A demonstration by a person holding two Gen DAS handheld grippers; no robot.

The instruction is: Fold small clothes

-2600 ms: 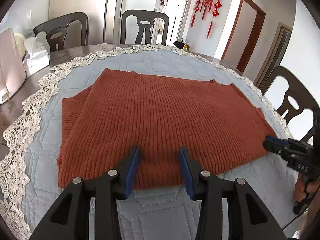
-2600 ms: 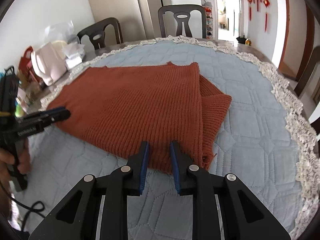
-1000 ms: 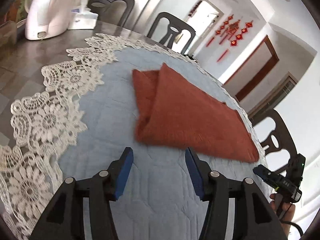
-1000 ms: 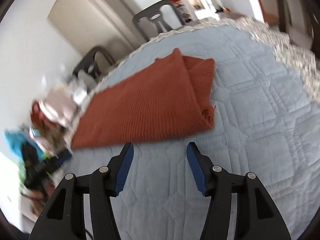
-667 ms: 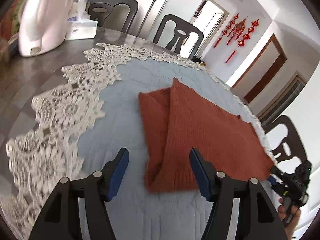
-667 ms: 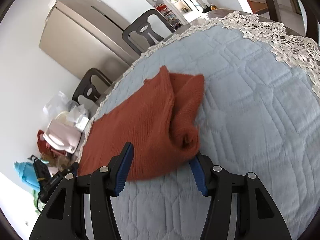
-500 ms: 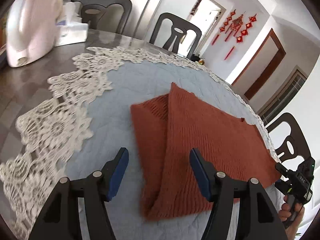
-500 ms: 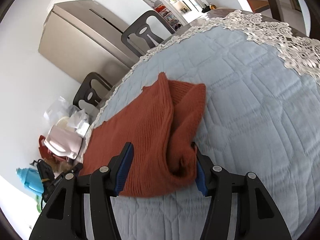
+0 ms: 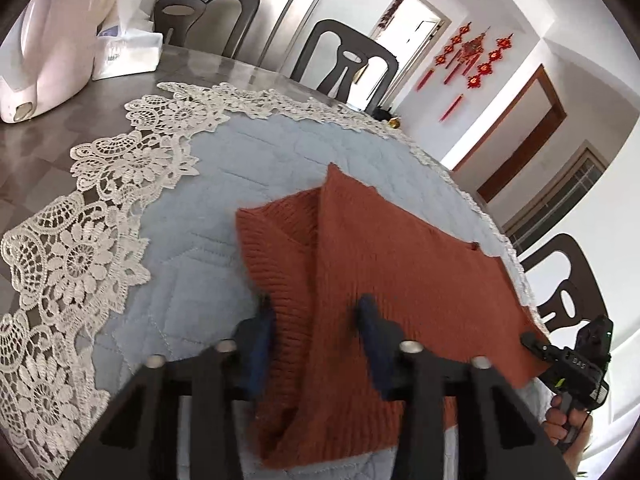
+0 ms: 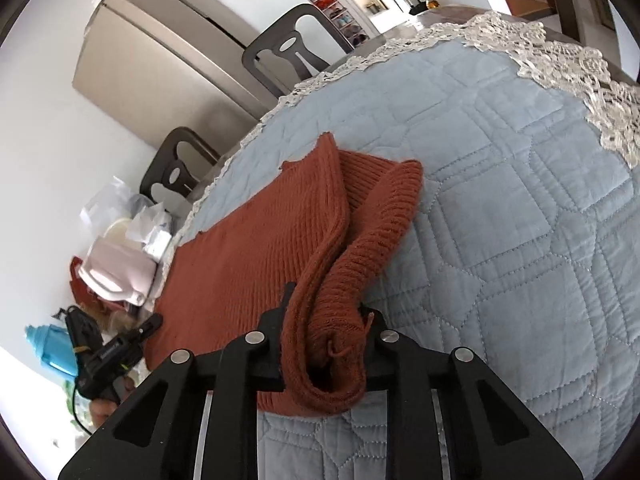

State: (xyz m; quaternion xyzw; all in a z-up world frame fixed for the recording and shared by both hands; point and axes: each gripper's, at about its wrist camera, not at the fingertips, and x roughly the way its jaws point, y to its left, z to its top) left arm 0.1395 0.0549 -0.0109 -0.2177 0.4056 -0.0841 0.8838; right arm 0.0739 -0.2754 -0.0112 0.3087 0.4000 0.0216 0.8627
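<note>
Quilted blue cloth (image 9: 224, 168) with a white lace border (image 9: 80, 248) covered the round dining table, with dark chairs (image 9: 344, 60) around it and red hangings (image 9: 472, 60) on the far wall. A tissue box (image 9: 124, 48) and a pale pink appliance (image 9: 44, 40) stood at the far left of the table.

On the near part of the quilt lay the rust-red knitted sweater (image 9: 400, 264), already doubled over on itself, with its layered ends at left and right.

A second earlier both grippers had hung open over bare quilt, short of the garment. Since then each had come forward onto its own end. The left gripper (image 9: 316, 320) now straddled the left end, its blue pads on either side of the knit, and its jaws were closing on the fabric; they appeared to be biting, though blur made full contact hard to confirm. The right gripper (image 10: 326, 312), seen from its own camera, had the bunched right end squeezed between its fingers, the jaws likewise closing, and the knit bulged out behind them.

With both ends taken at once, the garment seemed ready for its next fold, most likely a lift that brings one part over the rest. The thick layers might slip unevenly from either grip.
</note>
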